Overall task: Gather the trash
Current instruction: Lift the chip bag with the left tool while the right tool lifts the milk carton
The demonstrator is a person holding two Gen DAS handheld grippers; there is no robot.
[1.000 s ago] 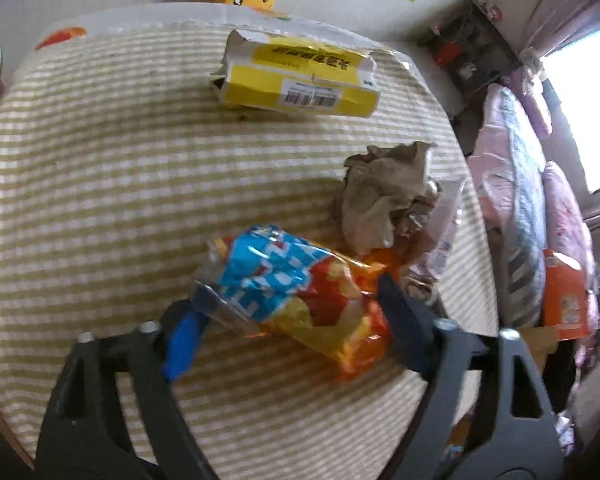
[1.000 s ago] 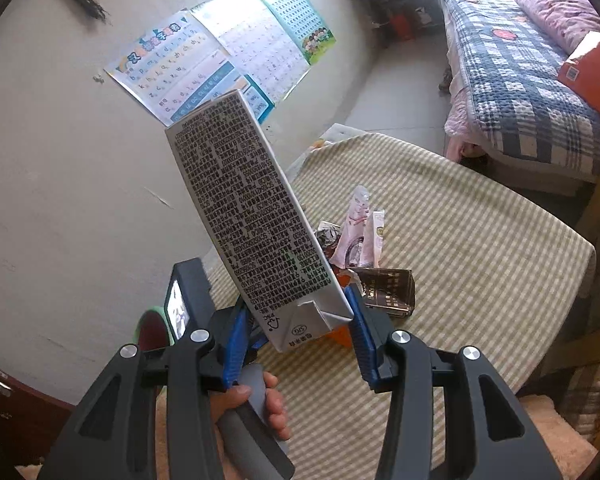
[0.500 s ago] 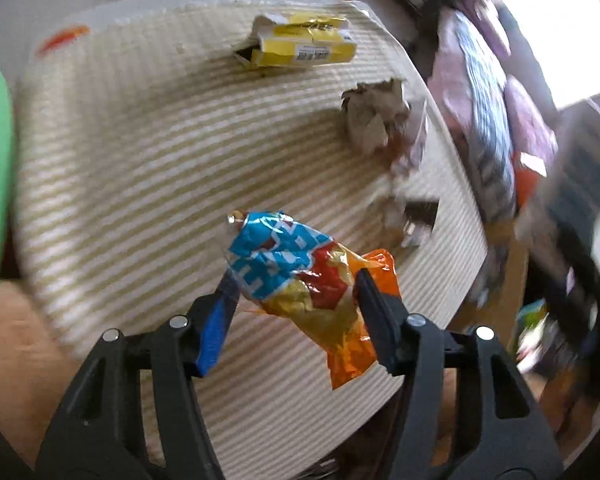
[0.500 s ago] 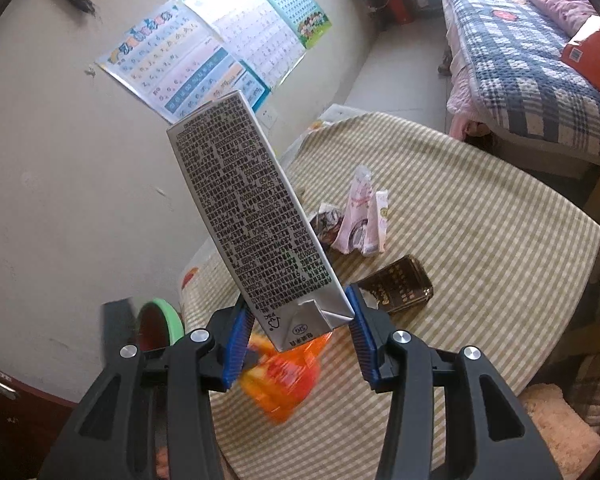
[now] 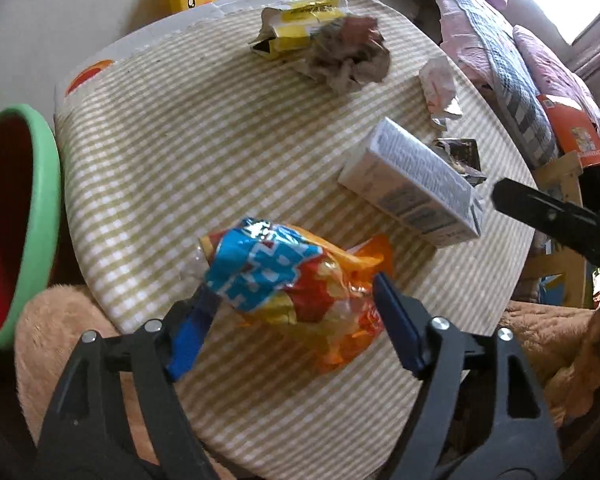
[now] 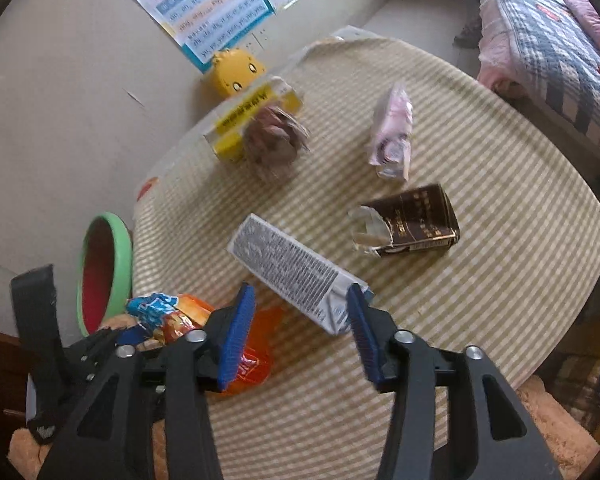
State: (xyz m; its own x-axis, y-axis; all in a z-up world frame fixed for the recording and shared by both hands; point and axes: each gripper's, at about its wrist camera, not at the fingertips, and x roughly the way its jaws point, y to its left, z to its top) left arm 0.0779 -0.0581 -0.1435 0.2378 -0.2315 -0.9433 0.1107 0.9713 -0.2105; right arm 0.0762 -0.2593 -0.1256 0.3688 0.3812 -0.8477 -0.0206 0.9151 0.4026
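A blue, red and orange snack bag (image 5: 292, 284) sits between the pads of my left gripper (image 5: 294, 292), above the near edge of the checked table (image 5: 172, 152). The jaws are opening and no longer squeeze the bag. A grey printed carton (image 6: 288, 268) lies flat on the table. Its folded end is between the blue pads of my right gripper (image 6: 300, 300), whose jaws are opening too and stand clear of it. A green-rimmed red bin (image 5: 20, 220) stands left of the table. My right gripper's black frame (image 5: 552, 216) shows in the left wrist view.
At the table's far side lie a yellow box (image 5: 296, 28), a crumpled brown paper (image 5: 348, 56), a pink wrapper (image 6: 392, 140) and a torn brown pack (image 6: 416, 220). A yellow chick toy (image 6: 236, 72) stands by the wall. A bed (image 6: 548, 40) is on the right, a tan fluffy seat (image 5: 56, 320) in front.
The right gripper came down and laid the upright carton flat on the table, then widened. The left gripper lifted the snack bag toward the table's near edge by the bin and widened.
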